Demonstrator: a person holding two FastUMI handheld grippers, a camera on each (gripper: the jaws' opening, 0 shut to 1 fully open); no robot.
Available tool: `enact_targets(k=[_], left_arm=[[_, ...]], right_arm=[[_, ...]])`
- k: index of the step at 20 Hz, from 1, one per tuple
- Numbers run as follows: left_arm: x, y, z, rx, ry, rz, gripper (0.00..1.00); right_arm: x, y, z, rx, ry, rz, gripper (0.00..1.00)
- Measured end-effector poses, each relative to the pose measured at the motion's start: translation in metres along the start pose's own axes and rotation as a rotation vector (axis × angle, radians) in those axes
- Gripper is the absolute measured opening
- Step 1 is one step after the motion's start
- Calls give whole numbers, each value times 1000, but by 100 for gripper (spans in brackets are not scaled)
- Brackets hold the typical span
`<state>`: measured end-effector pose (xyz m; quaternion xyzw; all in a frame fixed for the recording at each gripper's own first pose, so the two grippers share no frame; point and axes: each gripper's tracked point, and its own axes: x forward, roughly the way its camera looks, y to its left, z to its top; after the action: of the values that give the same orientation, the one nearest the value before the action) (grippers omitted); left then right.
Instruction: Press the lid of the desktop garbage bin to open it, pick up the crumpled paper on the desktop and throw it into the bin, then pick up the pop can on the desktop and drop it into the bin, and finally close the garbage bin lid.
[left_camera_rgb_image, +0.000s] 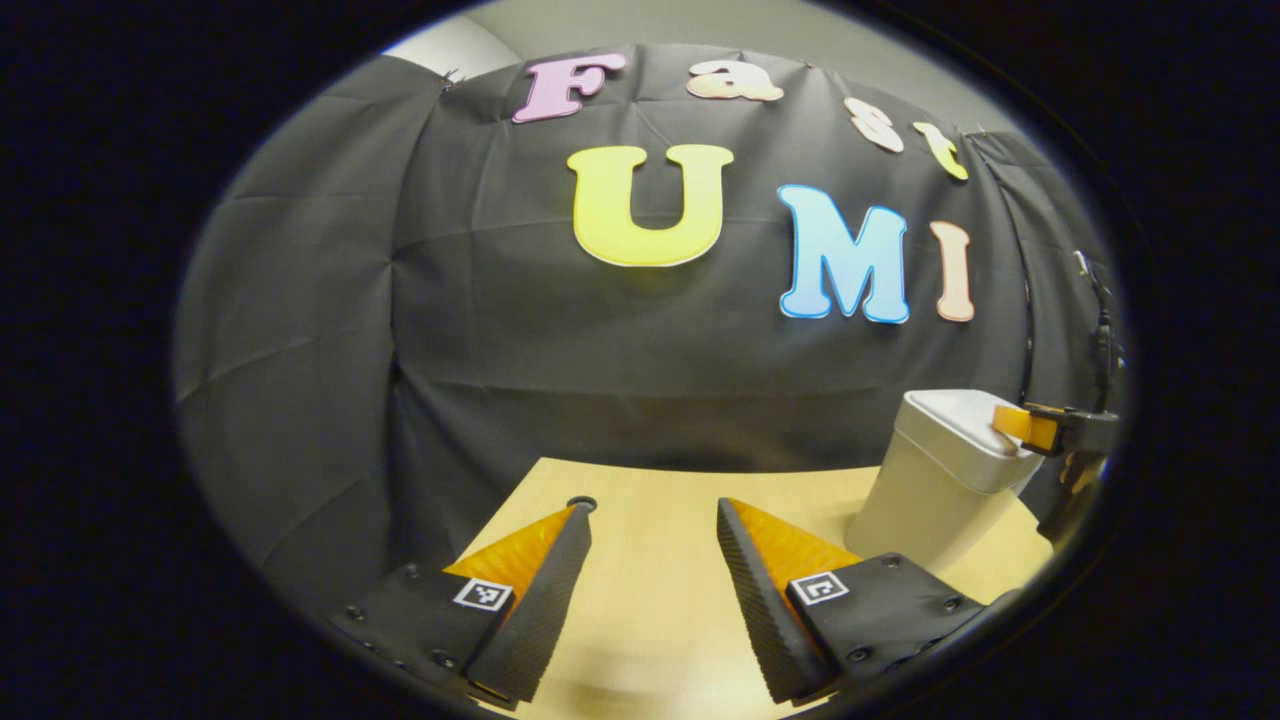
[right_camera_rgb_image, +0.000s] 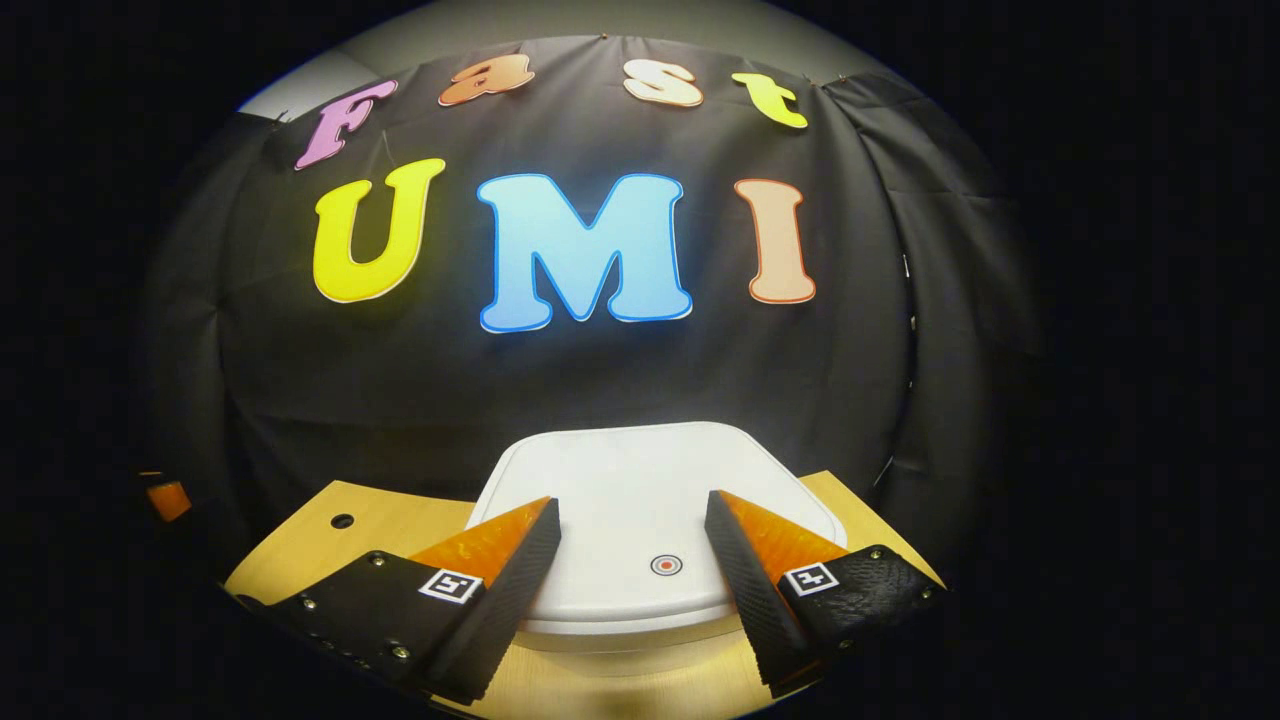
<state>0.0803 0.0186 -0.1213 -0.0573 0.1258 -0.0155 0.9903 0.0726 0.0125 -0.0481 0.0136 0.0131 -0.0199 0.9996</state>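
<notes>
Tongs in your right hand (right_camera_rgb_image: 632, 520) hung spread wide and empty above the bin's shut lid (right_camera_rgb_image: 640, 480), its round button (right_camera_rgb_image: 666, 565) between the fingers, while your left tongs (left_camera_rgb_image: 655, 530) stood equally wide and empty over the table (left_camera_rgb_image: 650, 600), the bin (left_camera_rgb_image: 940, 490) off to their right.

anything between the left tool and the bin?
No, just bare desktop between the left tool and the bin, in the left gripper view.
</notes>
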Motion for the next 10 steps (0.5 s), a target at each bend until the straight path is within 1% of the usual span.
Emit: enact_targets(k=[1,8,10], left_arm=[[-1,1,1,-1,-2,3,77],[-8,-1,2,-20,-12,9,93],[-10,-3,3,-20,-16,8,93]], right_arm=[[1,0,0,2,-12,1,94],[0,0,-2,-9,-59,-2,95],[0,0,-3,-11,-67,0,95]])
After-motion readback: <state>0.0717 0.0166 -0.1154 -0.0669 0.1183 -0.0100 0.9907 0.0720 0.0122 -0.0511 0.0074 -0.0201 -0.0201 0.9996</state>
